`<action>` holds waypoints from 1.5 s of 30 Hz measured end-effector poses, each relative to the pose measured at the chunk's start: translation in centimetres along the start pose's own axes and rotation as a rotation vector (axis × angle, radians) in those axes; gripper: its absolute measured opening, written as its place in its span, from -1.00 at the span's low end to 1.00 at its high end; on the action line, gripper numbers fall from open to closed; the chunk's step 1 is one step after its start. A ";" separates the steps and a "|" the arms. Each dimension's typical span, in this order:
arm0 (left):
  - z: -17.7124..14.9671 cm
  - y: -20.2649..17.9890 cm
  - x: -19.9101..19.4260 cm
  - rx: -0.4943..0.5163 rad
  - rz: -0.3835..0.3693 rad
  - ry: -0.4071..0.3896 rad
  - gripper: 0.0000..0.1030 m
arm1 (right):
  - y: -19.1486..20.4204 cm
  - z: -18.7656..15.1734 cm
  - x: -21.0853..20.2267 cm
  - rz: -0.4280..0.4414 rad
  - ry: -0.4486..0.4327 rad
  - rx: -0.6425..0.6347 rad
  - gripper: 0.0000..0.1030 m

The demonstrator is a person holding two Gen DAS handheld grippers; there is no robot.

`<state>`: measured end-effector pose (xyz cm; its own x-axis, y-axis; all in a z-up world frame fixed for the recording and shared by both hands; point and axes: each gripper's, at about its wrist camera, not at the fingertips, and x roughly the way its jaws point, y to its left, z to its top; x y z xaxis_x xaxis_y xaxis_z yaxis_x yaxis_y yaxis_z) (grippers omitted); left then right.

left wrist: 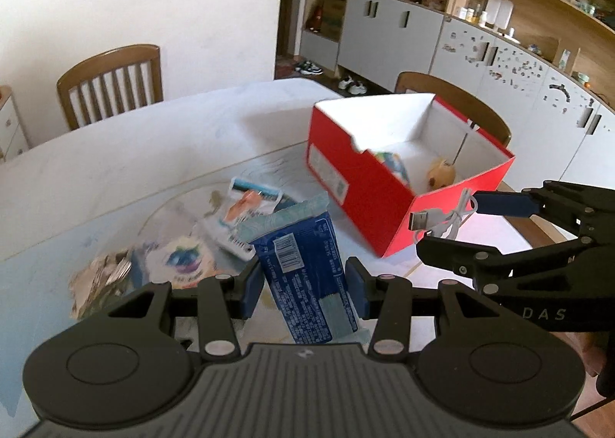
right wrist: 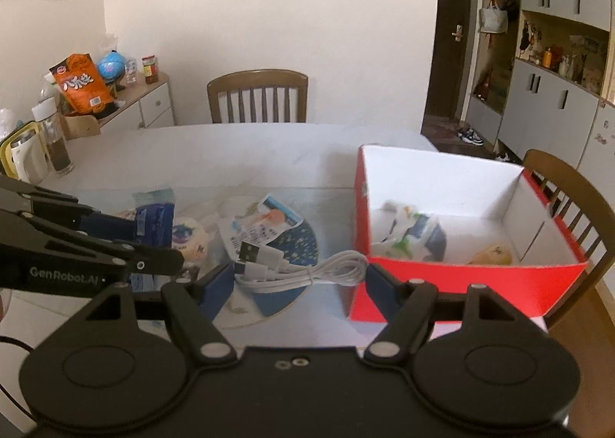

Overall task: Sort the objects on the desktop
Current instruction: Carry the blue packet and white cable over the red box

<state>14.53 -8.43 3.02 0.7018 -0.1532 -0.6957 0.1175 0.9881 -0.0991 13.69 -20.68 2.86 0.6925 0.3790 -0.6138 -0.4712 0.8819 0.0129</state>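
Packet [left wrist: 307, 276] pinched in my left tool [left wrist: 305, 293]; right tool [right wrist: 300, 280] grips, I think, the cable [right wrist: 296, 268] beside the box [right wrist: 461, 284].

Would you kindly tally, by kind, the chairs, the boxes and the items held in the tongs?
wooden chairs: 2
red box: 1
blue packet, in the left tongs: 1
white USB cable, in the right tongs: 1
Total: 5
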 end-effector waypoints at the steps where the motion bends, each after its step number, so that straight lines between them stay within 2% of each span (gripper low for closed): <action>1: 0.4 -0.3 0.1 0.010 0.002 -0.002 -0.13 | -0.3 0.2 -0.1 -0.005 -0.002 0.001 0.45; 10: 3.9 -3.7 1.1 0.075 -0.019 -0.027 -0.13 | -4.2 1.4 -0.9 -0.037 -0.032 0.027 0.45; 22: 7.8 -7.6 4.2 0.112 -0.051 -0.038 -0.13 | -9.3 2.8 -0.6 -0.066 -0.046 0.039 0.45; 32: 10.4 -10.7 7.8 0.132 -0.069 -0.009 -0.13 | -14.0 3.2 0.6 -0.072 -0.035 0.054 0.45; 45: 12.3 -12.9 12.9 0.166 -0.054 0.038 -0.13 | -19.9 4.1 3.4 -0.074 -0.001 0.037 0.45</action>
<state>30.70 -23.34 4.14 0.6648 -0.2028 -0.7190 0.2711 0.9623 -0.0208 27.65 -35.78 3.81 0.7253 0.3129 -0.6132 -0.3984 0.9172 -0.0031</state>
